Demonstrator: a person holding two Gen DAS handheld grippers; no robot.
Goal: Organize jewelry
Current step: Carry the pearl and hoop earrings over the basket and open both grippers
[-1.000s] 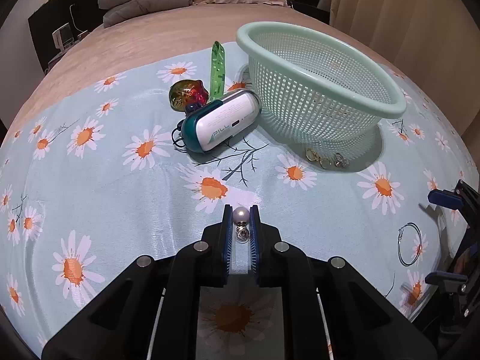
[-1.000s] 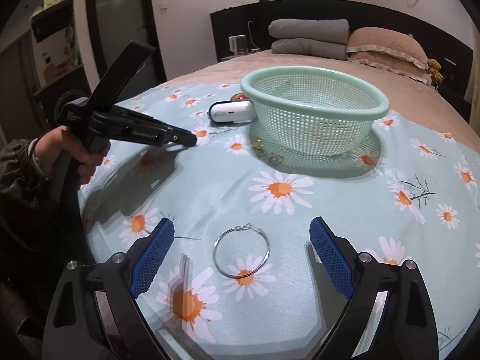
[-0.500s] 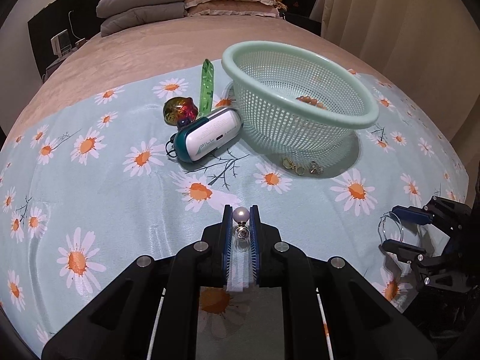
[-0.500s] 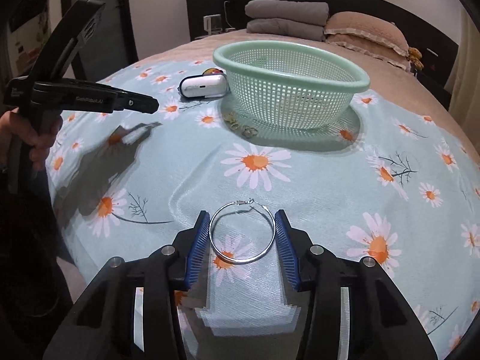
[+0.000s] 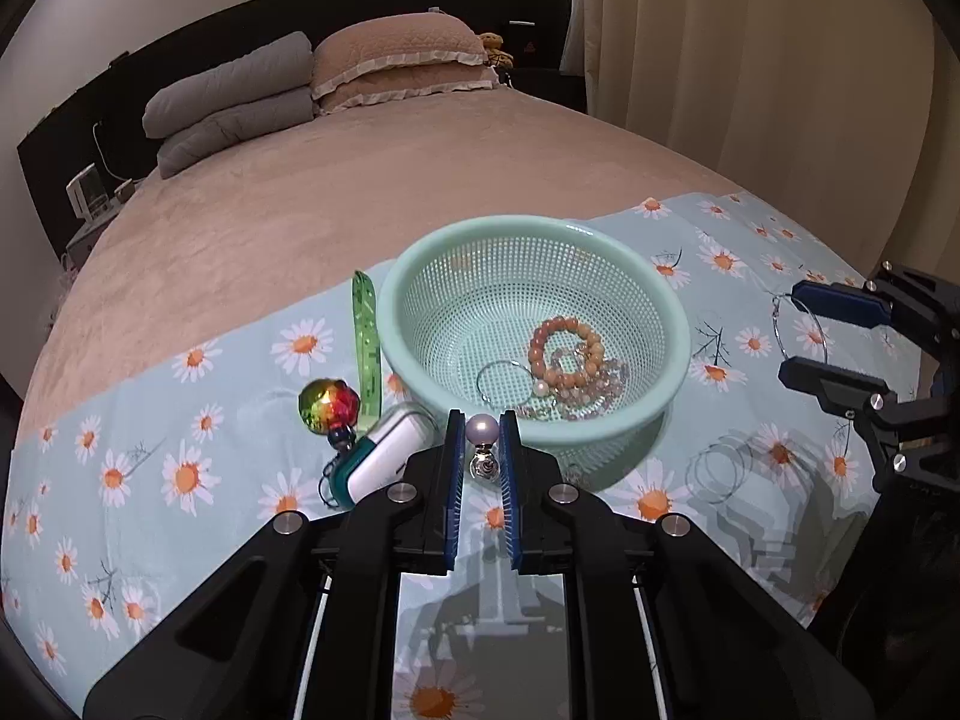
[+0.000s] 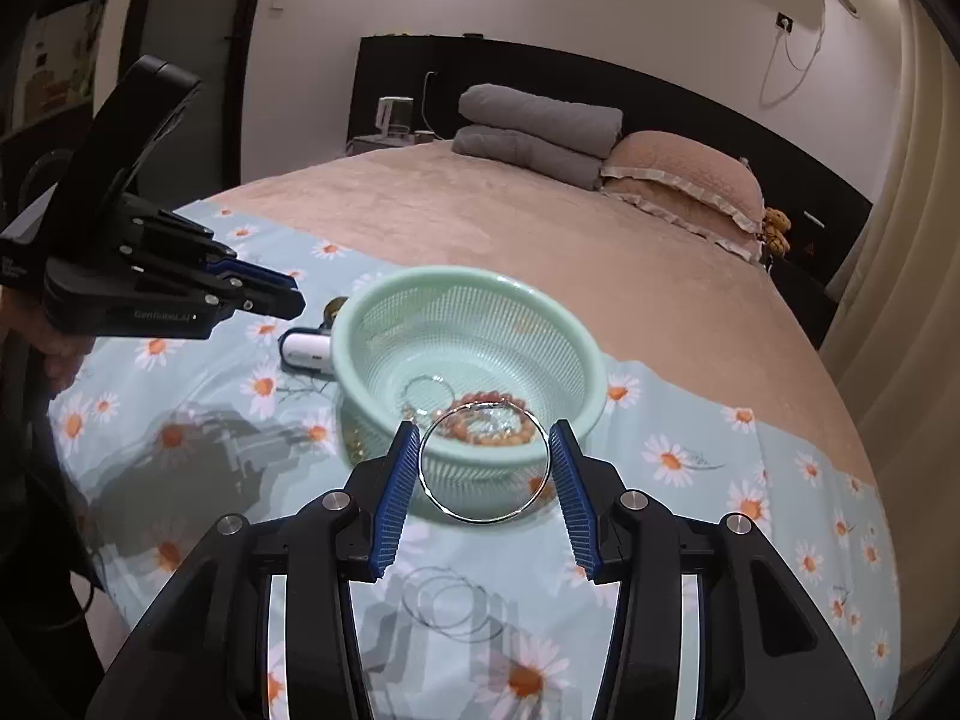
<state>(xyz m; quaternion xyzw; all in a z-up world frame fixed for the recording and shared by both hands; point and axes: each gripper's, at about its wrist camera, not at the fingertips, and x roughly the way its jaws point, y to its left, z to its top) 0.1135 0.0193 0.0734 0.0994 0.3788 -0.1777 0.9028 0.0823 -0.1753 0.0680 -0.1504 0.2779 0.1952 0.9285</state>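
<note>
My left gripper (image 5: 482, 433) is shut on a pearl earring (image 5: 482, 429) and holds it in the air just before the near rim of the mint green basket (image 5: 420, 276). The basket holds a beaded bracelet (image 5: 564, 354), a hoop and other pieces. My right gripper (image 6: 483, 441) is shut on a large silver hoop earring (image 6: 483, 513) and holds it above the cloth in front of the basket (image 6: 576, 354). The right gripper also shows in the left wrist view (image 5: 834, 336), to the right of the basket.
A white and teal case (image 5: 384, 456), a multicoloured faceted bead (image 5: 329, 405) and a green strip (image 5: 366, 336) lie left of the basket on the daisy cloth (image 5: 180, 468). Small earrings (image 6: 354, 450) lie by the basket's base. Pillows lie at the bed's head.
Both grippers have risen off the cloth and moved toward the basket. The right gripper has closed on the hoop and lifted it. The left still holds the pearl earring.
</note>
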